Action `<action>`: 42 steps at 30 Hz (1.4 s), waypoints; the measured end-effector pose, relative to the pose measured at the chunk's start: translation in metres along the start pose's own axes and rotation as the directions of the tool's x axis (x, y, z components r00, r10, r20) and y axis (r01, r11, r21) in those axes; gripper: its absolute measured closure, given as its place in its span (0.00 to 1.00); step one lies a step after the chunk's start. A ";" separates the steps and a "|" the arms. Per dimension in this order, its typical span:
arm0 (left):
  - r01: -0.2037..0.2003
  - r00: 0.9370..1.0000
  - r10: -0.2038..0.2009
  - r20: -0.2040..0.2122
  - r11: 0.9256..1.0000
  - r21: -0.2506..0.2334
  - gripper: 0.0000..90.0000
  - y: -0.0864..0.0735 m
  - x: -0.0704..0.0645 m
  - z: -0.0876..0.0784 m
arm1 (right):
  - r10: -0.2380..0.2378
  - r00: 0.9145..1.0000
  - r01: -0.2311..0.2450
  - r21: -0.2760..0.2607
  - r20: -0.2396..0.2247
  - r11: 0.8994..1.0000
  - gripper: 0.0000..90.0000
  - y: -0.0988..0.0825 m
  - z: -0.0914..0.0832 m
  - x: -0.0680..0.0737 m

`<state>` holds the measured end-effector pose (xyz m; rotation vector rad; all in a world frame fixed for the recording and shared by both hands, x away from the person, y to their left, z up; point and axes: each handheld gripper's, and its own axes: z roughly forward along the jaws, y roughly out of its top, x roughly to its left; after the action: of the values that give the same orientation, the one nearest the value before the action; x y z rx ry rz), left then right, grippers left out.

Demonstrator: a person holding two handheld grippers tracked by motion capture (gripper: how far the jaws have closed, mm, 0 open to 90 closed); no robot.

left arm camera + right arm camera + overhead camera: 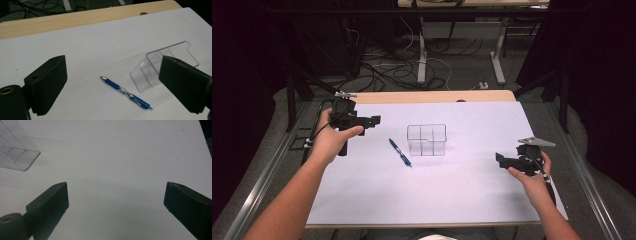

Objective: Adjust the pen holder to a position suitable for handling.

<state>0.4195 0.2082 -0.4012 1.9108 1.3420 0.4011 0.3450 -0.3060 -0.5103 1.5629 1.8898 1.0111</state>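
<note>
A: Why is the left gripper [374, 120] being held near the desk's [472, 195] left edge, pointed toward the middle?

B: It is being lined up on the blue pen [400, 152], judging by the left gripper view, where the pen [126, 92] is lying low between the two jaws but well ahead of them. The jaws are being kept spread wide and nothing is being gripped, which suits an approach and not a grasp.

A: And where is the pen being left?

B: It is lying flat near the middle of the desk, set at a slant, just to the left of the clear divided box [426, 139] and apart from it. The box is probably being kept close as the place the pen is meant for.

A: What of the right gripper [500, 159]?

B: It is being held over the right part of the desk, toward the near edge, jaws released and empty, apparently kept waiting clear of the work.
</note>
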 end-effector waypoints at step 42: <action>0.228 0.973 -0.229 0.010 0.967 -0.116 0.05 -0.078 0.024 0.027 | -0.113 0.979 0.112 -0.017 -0.170 0.994 0.02 0.026 0.007 0.077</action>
<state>0.3939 0.2324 -0.4801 1.6391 1.4894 0.3584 0.3488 -0.2274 -0.4870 1.3855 2.0614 1.1314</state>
